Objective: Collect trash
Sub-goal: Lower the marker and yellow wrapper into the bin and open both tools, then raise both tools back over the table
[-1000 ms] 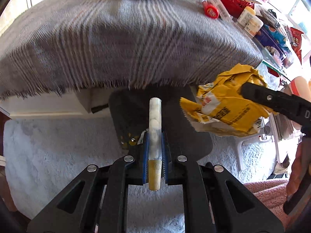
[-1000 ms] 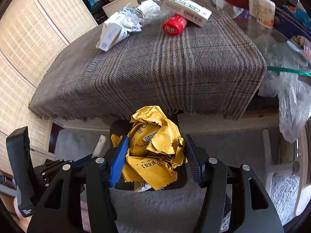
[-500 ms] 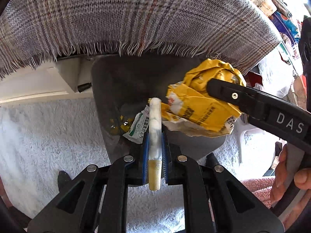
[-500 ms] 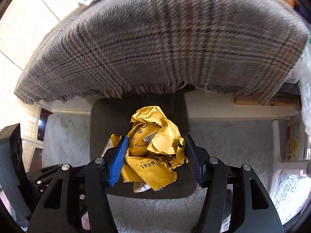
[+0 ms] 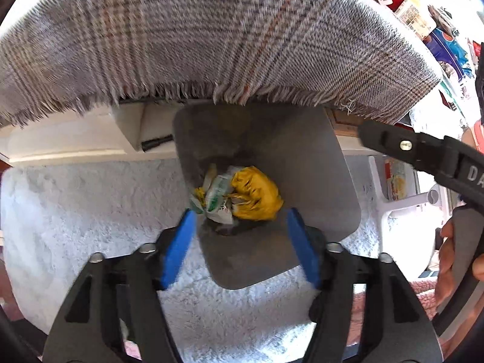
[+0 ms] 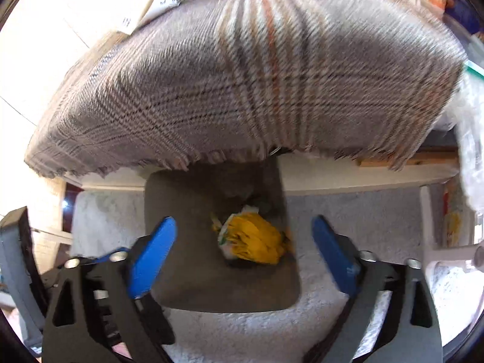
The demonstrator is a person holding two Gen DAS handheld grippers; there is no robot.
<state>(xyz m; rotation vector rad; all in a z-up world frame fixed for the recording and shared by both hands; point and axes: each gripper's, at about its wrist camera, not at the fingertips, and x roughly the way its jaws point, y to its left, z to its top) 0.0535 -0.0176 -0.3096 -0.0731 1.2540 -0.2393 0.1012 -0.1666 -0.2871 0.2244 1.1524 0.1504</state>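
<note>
Yellow wrapper [image 5: 257, 193] lies in the grey bin [image 5: 332, 163]; my left gripper [image 5: 242, 242] and right gripper [image 6: 245, 251] hang above, fingers apart, empty. Next: fetch more trash off the plaid-covered table [image 5: 211, 30]

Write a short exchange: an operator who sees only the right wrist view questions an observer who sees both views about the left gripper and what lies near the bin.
Operator: Is the left gripper holding anything?
Observer: No. The left gripper has its jaws wide apart and empty, above the bin.
Operator: Anything left of the bin?
Observer: A small black rod lies against the white ledge under the plaid cloth.
</note>
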